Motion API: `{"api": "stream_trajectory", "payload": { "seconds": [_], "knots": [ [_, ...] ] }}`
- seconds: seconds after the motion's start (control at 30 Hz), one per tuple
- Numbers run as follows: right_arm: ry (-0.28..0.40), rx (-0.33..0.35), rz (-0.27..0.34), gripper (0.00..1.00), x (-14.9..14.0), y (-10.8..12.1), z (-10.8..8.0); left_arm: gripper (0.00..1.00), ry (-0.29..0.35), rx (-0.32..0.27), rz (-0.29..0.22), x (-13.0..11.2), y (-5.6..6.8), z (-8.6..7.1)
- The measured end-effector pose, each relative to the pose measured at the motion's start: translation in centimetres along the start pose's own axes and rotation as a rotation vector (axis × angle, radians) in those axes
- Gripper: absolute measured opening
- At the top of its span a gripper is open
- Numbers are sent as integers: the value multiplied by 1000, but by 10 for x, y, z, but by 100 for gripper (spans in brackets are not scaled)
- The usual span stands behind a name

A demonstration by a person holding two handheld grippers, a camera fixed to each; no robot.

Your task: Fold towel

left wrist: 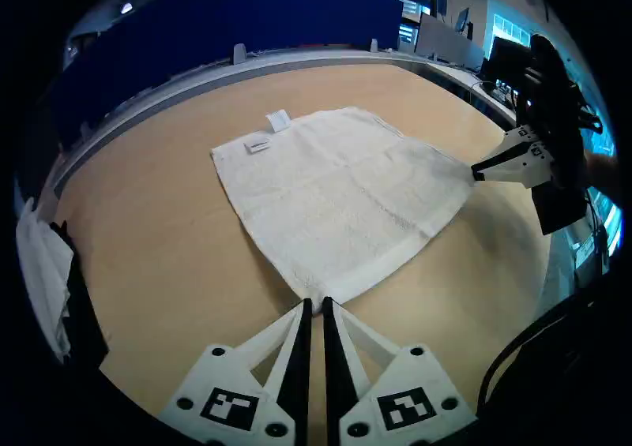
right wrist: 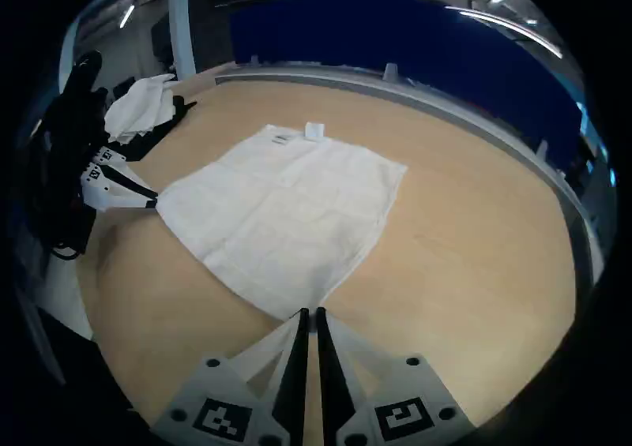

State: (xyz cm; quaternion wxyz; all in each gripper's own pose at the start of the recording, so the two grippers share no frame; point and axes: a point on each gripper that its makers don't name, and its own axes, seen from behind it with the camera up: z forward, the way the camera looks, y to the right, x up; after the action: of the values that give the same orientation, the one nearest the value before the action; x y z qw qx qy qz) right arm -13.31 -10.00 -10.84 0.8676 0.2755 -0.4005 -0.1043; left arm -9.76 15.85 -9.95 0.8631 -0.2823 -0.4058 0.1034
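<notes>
Where the pale wooden bench [left wrist: 158, 233] curves off at the left of the left gripper view, a crumpled white cloth [left wrist: 39, 280] hangs over something dark at the edge. Toward the middle, a square white terry towel [left wrist: 340, 193] lies spread flat on the bench, with two small label tags [left wrist: 278, 120] at its far edge. A blue partition [left wrist: 237, 20] runs behind the bench. At the bottom centre, the left gripper [left wrist: 316, 304] has its fingers drawn almost together, with only a thin slit between them. The towel's near corner is pinched at their tips. At the right, the right gripper [left wrist: 475, 171] meets the towel's right-hand corner with its tips closed on the cloth.

In the right gripper view, the left gripper [right wrist: 154, 203] shows at the far left, its tips pressed on one towel corner. The white cloth [right wrist: 142, 106] lies beyond it. The towel [right wrist: 284, 209] stretches flat across the middle. At the bottom centre, the right gripper [right wrist: 308, 313] is all but closed, and the towel's nearest corner is caught between its tips. Bare bench [right wrist: 474, 249] lies to the right.
</notes>
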Motion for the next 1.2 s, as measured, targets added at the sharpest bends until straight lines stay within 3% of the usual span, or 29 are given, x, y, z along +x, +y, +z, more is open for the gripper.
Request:
{"api": "stream_trajectory", "payload": {
  "seconds": [0.47, 0.9, 1.2],
  "knots": [
    [51, -1, 3, 7, 33, -7, -45, 10, 34, -6, -61, 22, 5, -38],
    [12, 20, 2, 7, 30, -20, -87, 10, 47, -36, -112, 32, 22, -83],
    [3, 26, 7, 7, 28, -22, -94, 10, 48, -37, -127, 31, 26, -88]
  ]
}}
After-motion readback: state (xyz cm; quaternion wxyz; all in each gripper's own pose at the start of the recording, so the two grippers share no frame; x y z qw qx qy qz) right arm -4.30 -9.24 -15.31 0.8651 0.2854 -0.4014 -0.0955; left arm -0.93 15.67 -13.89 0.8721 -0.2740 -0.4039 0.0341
